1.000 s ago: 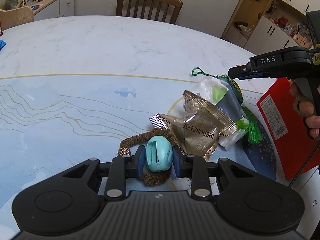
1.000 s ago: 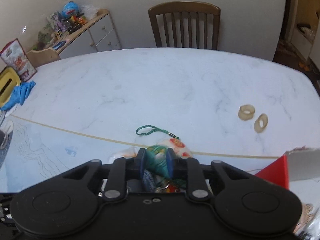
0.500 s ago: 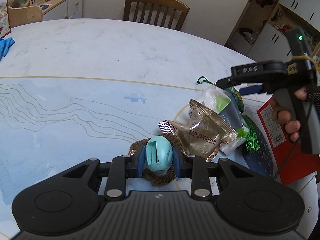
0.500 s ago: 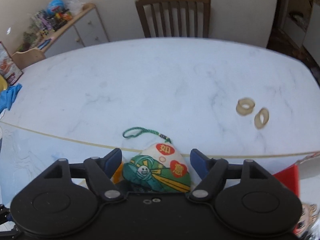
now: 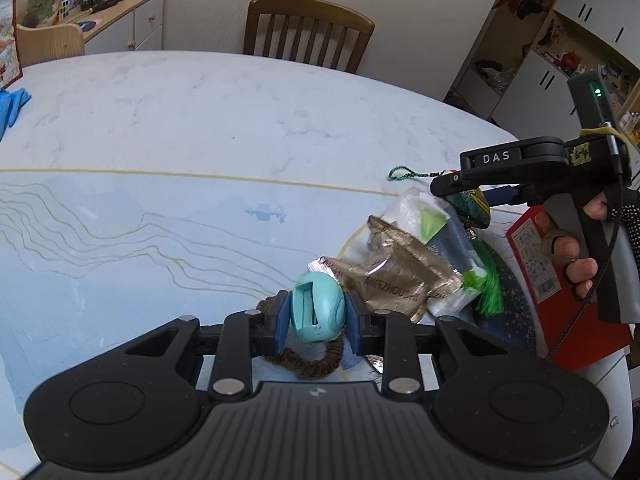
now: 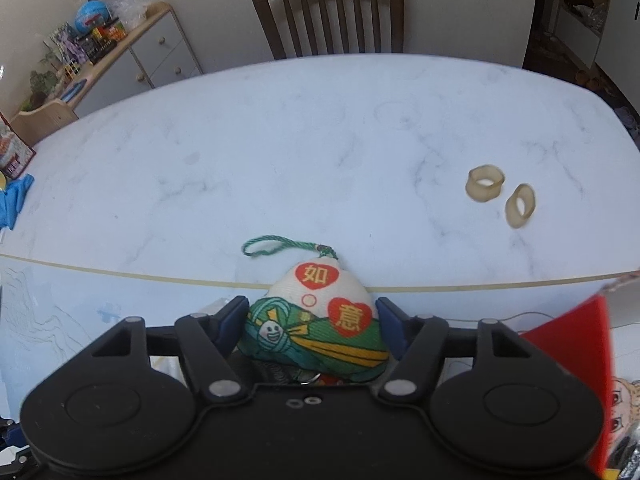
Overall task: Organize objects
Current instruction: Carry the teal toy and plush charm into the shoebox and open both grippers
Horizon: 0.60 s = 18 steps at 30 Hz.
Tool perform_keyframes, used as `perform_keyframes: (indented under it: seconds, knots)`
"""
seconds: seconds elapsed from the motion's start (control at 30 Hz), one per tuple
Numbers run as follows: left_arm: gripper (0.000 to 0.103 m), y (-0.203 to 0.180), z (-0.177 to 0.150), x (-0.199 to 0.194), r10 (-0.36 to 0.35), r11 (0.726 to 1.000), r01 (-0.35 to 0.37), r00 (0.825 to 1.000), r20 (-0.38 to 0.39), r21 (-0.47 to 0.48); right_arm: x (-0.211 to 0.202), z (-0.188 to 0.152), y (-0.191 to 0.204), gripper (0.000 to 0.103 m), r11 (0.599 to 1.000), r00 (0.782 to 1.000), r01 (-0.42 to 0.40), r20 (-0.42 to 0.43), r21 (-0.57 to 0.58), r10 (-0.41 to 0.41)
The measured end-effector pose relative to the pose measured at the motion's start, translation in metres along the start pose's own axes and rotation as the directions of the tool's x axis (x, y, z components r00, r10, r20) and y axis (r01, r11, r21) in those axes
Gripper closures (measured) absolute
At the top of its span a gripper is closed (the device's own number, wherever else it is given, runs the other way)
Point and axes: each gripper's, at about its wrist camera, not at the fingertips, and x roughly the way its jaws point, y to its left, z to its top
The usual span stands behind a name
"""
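Gripping a teal egg-shaped thing [image 5: 317,307], the left gripper [image 5: 316,318] has its blue pads tight on both sides, right over a brown hair tie [image 5: 316,364] next to the gold snack packet [image 5: 404,276]. Only the left view shows that pile. The right gripper [image 6: 312,326] is spread wide around the sachet [image 6: 320,320], pads just off its sides, so it's not clamped. Only the right cam catches two rings [image 6: 500,194] far past the sachet on the table [image 6: 280,152].
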Motion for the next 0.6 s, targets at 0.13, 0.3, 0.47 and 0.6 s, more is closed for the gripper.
perform_keyframes:
  seconds: [0.13,0.3,0.47,0.6]
  knots:
    - [0.075,-0.008,0.005,-0.01,-0.013,1.0,0.013,1.0,0.011,0.019,-0.025,0.0,0.001,0.037,1.0,0.999,-0.028,0.024,0.006,0.027]
    - [0.075,-0.024,0.01,-0.025,-0.033,0.998,0.032,0.999,0.023,0.061,-0.072,-0.002,0.004,0.037,0.996,0.995,-0.082,0.059,-0.031,0.084]
    - [0.075,-0.045,0.014,-0.041,-0.044,0.992,0.039,0.998,0.038,0.118,-0.119,-0.006,0.0,0.037,0.99,0.989,-0.115,0.086,-0.082,0.122]
    - [0.075,-0.067,0.016,-0.053,-0.053,0.985,0.043,0.997,0.055,0.168,-0.152,-0.009,-0.012,0.036,0.986,0.984,-0.123,0.111,-0.116,0.136]
